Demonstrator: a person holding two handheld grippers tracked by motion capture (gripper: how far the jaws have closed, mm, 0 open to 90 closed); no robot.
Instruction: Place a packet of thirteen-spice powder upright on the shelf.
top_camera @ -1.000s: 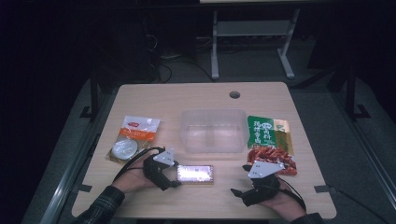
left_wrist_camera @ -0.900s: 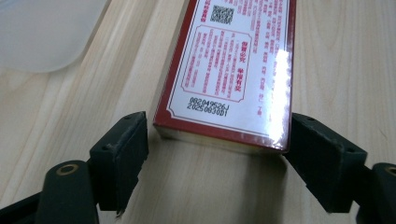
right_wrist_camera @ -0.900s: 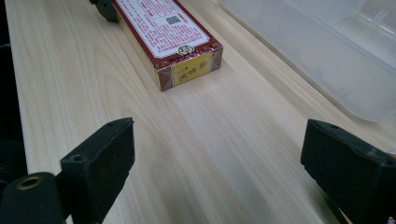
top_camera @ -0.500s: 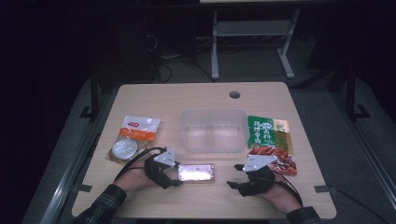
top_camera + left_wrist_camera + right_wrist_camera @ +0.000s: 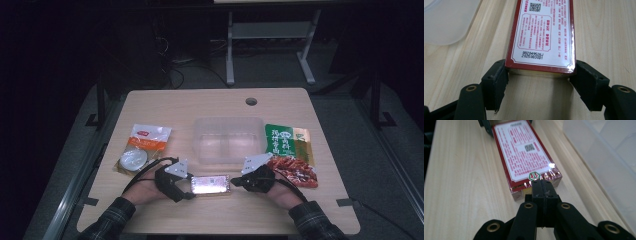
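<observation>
A flat box [image 5: 211,184] with a red border and a glossy white printed face lies on the wooden table [image 5: 175,110] near its front edge. My left gripper [image 5: 191,186] has its jaws on the two long sides of the box's left end. They have closed in during the last second, and the pads [image 5: 497,82] press on the box [image 5: 541,32]. My right gripper [image 5: 234,182] points at the box's right end. Its jaws have just closed with nothing between them, and the joined tips [image 5: 541,185] touch the box's end [image 5: 524,155].
A clear plastic container [image 5: 227,140] stands behind the box, close to both grippers. A green snack pack [image 5: 285,140] and a red one [image 5: 295,172] lie at the right. An orange-and-white pack [image 5: 147,142] with a round white piece [image 5: 132,160] lies at the left.
My right gripper has moved left across the table to the box's right end, and its jaws have gone from wide open to shut. My left gripper has stayed at the box's left end.
</observation>
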